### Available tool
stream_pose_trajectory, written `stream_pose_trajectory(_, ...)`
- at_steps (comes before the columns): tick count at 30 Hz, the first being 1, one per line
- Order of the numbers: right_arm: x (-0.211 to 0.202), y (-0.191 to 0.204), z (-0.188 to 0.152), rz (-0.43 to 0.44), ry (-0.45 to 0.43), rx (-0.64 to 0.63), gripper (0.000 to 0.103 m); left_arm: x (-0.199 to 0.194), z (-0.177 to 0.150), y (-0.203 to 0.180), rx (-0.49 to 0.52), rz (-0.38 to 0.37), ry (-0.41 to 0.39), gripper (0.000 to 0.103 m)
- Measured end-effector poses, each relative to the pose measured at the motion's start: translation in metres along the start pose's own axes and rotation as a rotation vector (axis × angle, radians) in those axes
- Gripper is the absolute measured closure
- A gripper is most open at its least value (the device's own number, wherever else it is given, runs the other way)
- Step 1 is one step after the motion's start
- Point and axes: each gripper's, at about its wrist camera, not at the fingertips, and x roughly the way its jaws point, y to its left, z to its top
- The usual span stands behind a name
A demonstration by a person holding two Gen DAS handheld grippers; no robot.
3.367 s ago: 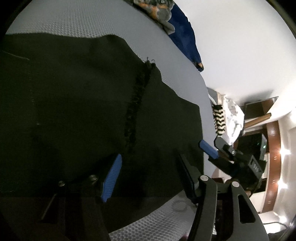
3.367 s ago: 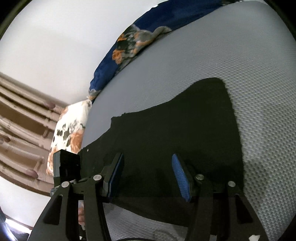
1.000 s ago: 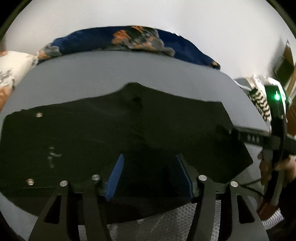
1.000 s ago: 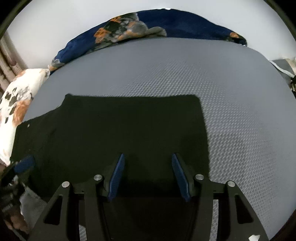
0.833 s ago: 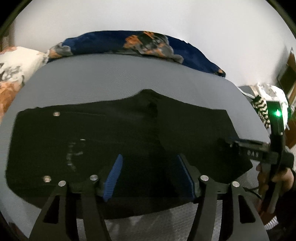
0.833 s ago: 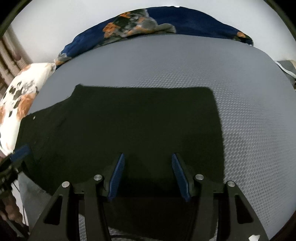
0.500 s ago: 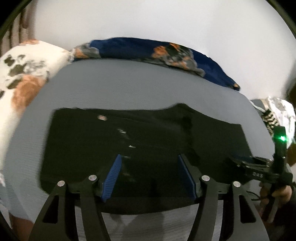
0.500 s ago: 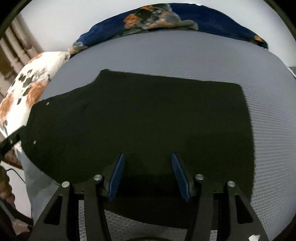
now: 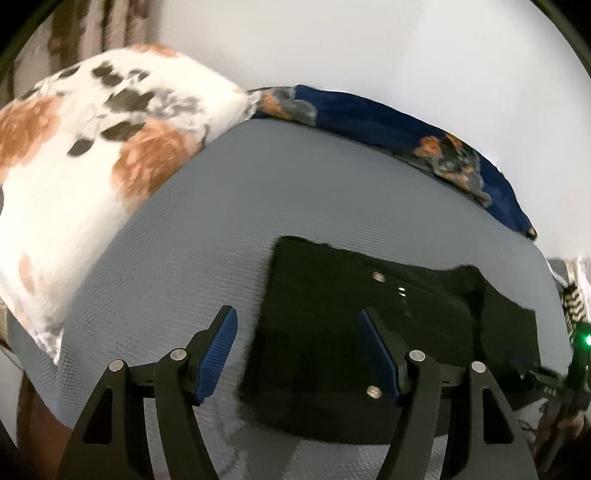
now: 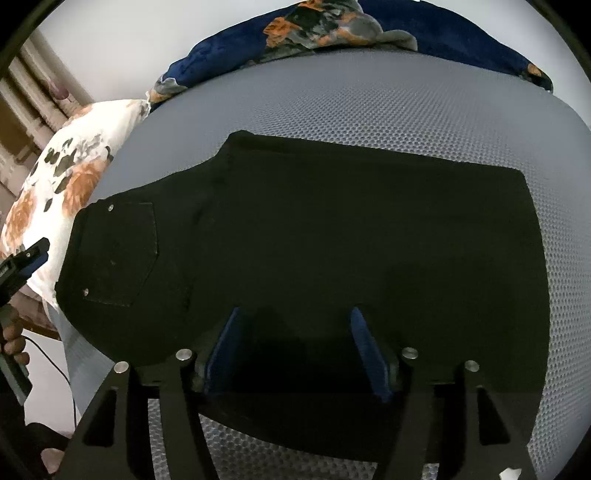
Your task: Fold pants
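Observation:
Black pants (image 10: pixel 332 229) lie folded flat on a grey mesh mattress (image 10: pixel 388 103); a back pocket with rivets faces up at their left end. In the left wrist view the pants (image 9: pixel 351 332) lie right of centre, waist edge toward the left. My left gripper (image 9: pixel 297 350) is open and empty, hovering over that waist edge; its right finger is above the cloth, its left finger above bare mattress (image 9: pixel 221 221). My right gripper (image 10: pixel 295 349) is open and empty, low over the near edge of the pants.
A white floral pillow (image 9: pixel 74 166) lies at the left end of the mattress and also shows in the right wrist view (image 10: pixel 66 177). A navy floral blanket (image 10: pixel 332 26) runs along the far edge by the white wall. The other gripper shows at the right edge (image 9: pixel 576 369).
Both cameras have pulled back and swung left along the pants. The left gripper has moved to the waist end, bringing the pillow into view. Both grippers stay open.

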Motion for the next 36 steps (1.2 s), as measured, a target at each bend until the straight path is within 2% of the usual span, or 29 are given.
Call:
stream_pose_trajectory(3,0.001,0.002,0.001,-0.002,0.006,0.013,0.037,0.015,0.005,0.019,-0.048,-0.025,0.049,0.034)
stream_pose_trajectory(5,0.002,0.002,0.002,-0.001,0.01,0.027,0.035,0.028,0.005,0.029,-0.08,-0.067,0.103,0.034)
stream_pose_trajectory(9,0.004,0.0,0.006,-0.001,0.02,0.06,0.035,0.047,0.004,0.043,-0.124,-0.167,0.184,0.034)
stream_pose_trajectory(13,0.005,-0.006,0.011,0.01,0.029,0.108,0.033,0.06,0.006,0.055,-0.158,-0.316,0.24,0.035)
stream_pose_trajectory(17,0.007,-0.01,0.015,0.024,0.032,0.162,0.032,0.077,0.011,0.066,-0.142,-0.337,0.304,0.035)
stream_pose_trajectory(19,0.008,-0.009,0.017,0.02,0.032,0.176,0.032,0.086,0.012,0.07,-0.148,-0.389,0.349,0.035)
stream_pose_trajectory(24,0.008,-0.004,0.016,0.001,0.025,0.186,0.031,0.098,0.018,0.059,-0.08,-0.507,0.394,0.035)
stream_pose_trajectory(28,0.009,-0.004,0.016,0.003,0.017,0.198,0.031,0.103,0.021,0.047,-0.053,-0.552,0.402,0.035)
stream_pose_trajectory(30,0.008,-0.005,0.015,0.003,0.013,0.202,0.031,0.11,0.022,0.042,-0.08,-0.599,0.406,0.042)
stream_pose_trajectory(32,0.008,-0.005,0.016,-0.001,0.012,0.201,0.03,0.114,0.02,0.032,-0.095,-0.596,0.382,0.045)
stream_pose_trajectory(36,0.007,-0.005,0.016,-0.002,0.011,0.192,0.031,0.111,0.015,0.023,-0.1,-0.532,0.345,0.063)
